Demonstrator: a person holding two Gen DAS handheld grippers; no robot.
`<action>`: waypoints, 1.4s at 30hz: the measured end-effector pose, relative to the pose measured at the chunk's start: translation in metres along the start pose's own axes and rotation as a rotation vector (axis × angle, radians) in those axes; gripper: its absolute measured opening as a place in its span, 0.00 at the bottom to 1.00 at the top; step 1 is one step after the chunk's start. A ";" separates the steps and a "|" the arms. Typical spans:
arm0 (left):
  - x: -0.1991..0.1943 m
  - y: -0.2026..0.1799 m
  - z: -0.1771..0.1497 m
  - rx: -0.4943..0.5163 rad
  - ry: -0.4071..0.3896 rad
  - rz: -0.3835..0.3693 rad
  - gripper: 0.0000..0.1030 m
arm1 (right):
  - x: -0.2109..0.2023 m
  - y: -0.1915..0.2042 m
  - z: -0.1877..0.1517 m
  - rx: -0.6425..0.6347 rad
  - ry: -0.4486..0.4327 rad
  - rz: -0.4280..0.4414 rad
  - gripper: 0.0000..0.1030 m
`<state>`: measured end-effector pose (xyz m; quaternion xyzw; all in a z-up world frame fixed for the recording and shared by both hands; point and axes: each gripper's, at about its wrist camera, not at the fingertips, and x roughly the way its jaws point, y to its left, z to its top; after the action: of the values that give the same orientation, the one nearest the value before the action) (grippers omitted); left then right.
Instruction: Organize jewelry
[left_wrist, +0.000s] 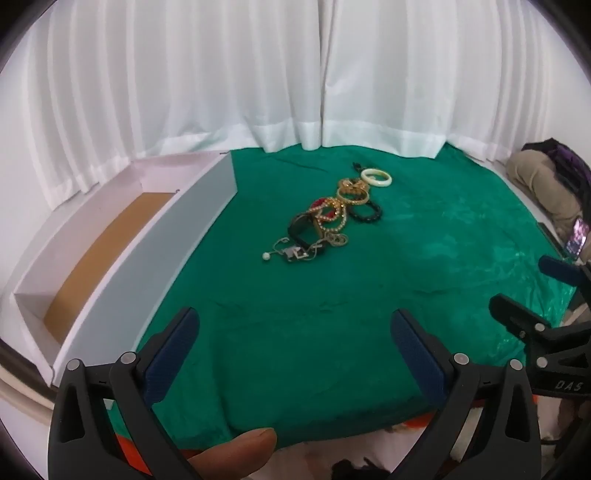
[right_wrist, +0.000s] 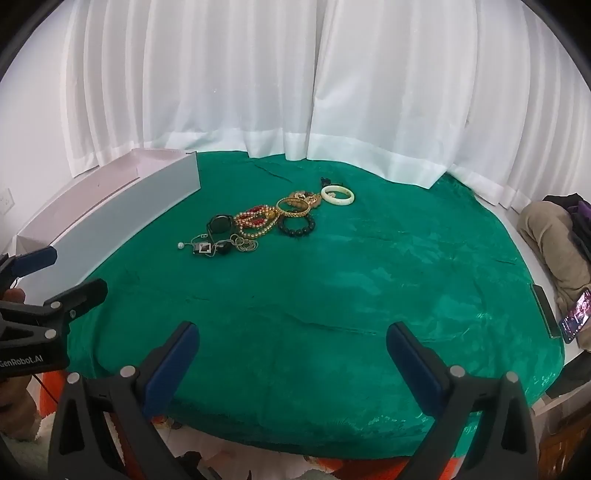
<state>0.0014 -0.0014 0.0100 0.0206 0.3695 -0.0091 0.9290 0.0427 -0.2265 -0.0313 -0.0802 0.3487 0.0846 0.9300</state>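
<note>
On the green cloth covering the tabletop, a heap of jewelry lies in a loose line near the middle, well ahead of both grippers. At its far end sits a white bangle, with a small dark piece beyond it too small to identify. A gold bangle and a black bead bracelet lie just beside each other, then red and gold beaded strands, a black watch, and a tangle of thin chains ending in a single pearl; how the chains interlock cannot be told.

Left of the cloth stands a white box with a brown floor; the right wrist view shows only its outer wall.

The left gripper hovers above the cloth's near edge, jaws spread wide with nothing between them; a fingertip shows at the bottom, the hand otherwise cut off. The right gripper is likewise spread and empty.

At the right edge, what may be a person's folded legs and a lit phone are partly cropped.
</note>
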 end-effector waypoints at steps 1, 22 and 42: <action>0.000 -0.001 0.000 0.005 0.003 0.006 1.00 | 0.000 0.000 0.001 0.000 -0.001 0.000 1.00; 0.006 -0.006 -0.007 0.013 0.017 0.014 1.00 | -0.001 -0.001 0.001 0.009 0.005 0.016 1.00; 0.002 0.004 -0.010 -0.030 0.011 -0.003 1.00 | -0.004 -0.003 0.001 0.018 -0.023 0.015 1.00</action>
<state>-0.0034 0.0035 0.0013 0.0062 0.3749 -0.0050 0.9270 0.0411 -0.2292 -0.0283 -0.0681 0.3393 0.0891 0.9340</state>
